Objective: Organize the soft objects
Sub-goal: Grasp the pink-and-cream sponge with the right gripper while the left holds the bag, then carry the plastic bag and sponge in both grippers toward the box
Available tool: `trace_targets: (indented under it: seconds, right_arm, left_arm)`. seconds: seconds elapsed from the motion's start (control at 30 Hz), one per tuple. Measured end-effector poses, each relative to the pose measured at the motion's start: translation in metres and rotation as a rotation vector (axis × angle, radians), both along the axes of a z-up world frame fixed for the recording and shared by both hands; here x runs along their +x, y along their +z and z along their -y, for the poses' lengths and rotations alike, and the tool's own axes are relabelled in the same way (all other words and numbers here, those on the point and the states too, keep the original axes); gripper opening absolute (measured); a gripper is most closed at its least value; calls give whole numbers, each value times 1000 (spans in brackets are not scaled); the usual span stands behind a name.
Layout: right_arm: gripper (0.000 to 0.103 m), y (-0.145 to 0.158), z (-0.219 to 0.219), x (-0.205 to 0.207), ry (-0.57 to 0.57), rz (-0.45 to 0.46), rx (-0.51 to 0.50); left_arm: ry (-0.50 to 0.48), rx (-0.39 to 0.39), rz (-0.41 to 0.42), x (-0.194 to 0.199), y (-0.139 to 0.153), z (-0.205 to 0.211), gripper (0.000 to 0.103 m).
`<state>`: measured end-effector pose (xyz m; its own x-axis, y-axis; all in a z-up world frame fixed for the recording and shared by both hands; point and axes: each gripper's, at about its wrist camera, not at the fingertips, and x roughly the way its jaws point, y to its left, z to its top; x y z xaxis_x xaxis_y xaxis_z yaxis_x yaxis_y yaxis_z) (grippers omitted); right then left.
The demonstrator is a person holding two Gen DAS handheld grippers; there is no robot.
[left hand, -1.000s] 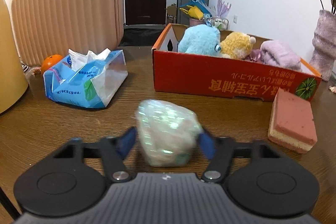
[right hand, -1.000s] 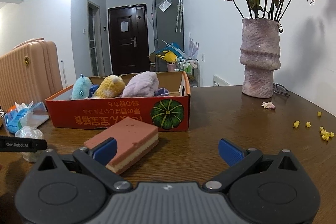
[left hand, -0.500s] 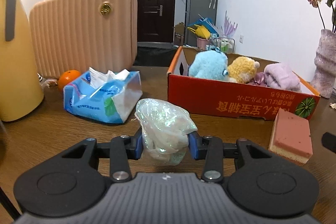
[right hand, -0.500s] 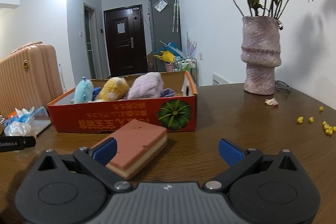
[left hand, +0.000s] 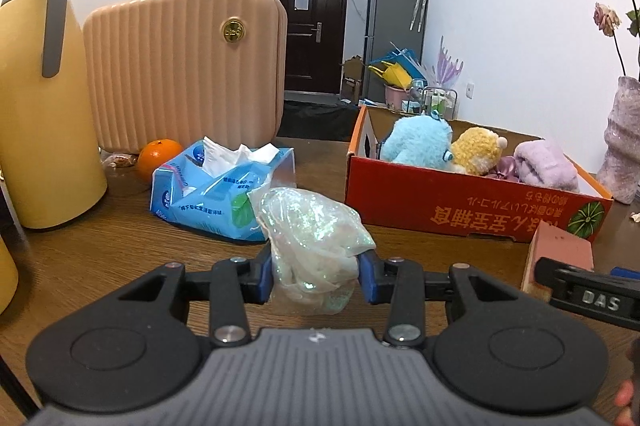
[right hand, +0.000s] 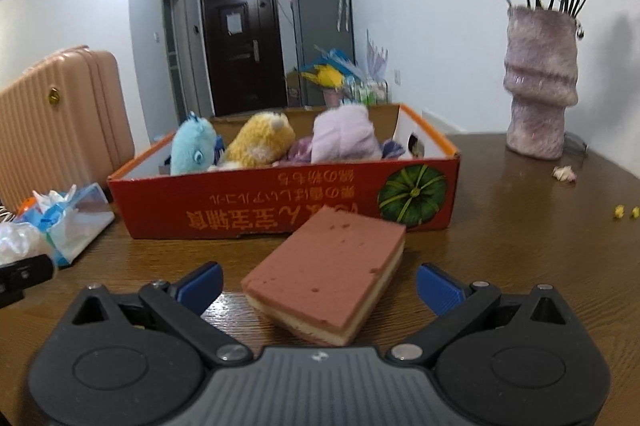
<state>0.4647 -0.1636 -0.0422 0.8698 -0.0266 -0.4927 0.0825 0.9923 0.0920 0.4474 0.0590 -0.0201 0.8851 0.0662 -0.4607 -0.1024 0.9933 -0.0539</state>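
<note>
A: How far were you with the soft things at that moment?

B: Take the red box (left hand: 472,202) as the landmark and go from left to right. Far left of the box stood the yellow jug (left hand: 36,98), the pink case (left hand: 180,66), the orange (left hand: 160,153) and the tissue pack (left hand: 218,194); I judge these were not part of your job. In front of the box, toward its left end, your left gripper (left hand: 316,276) was closed on the shiny crumpled bag (left hand: 316,246). Its jaws had just been closing, with the bag between them, and both blue pads pressed into it. The bag seemed lifted off the table (left hand: 100,254), but I could not tell this for sure.

A: And inside the box?

B: Three soft things lay there already: the blue plush (right hand: 192,150), the yellow plush (right hand: 260,144) and the lilac cloth (right hand: 344,138).

A: What was left?

B: The bag was not yet in the box. In front of the box, near its right end, the pink sponge (right hand: 332,266) lay on the table. Your right gripper (right hand: 318,288) stood wide, one finger on each side of the sponge, not touching it. So two things remained, I think.
</note>
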Motion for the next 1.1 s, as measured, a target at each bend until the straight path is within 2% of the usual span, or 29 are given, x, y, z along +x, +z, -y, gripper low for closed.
trace_targets:
  seconds: [0.53,0.63,0.7,0.83,1.1]
  right_arm:
    - [103,-19,-4,51,-69,-159,-2]
    - [101,-19,-3,52,-64,-157,-8]
    - [92,-19,-3,51,-49,-158,-16]
    - [87,-17,-5,49,-28,-149,-31]
    - [85,-14,-6,36,3,-115,-31]
  left_arm:
    - [11,-6,6,1,1,-2,41]
    - [13,-5,6,1,1,-2,41]
    - [14,-5,5,1,1,-2,41]
    - [13,-6,6,1,1,-1,41]
    - [8,-11,12,0,2,-2,41]
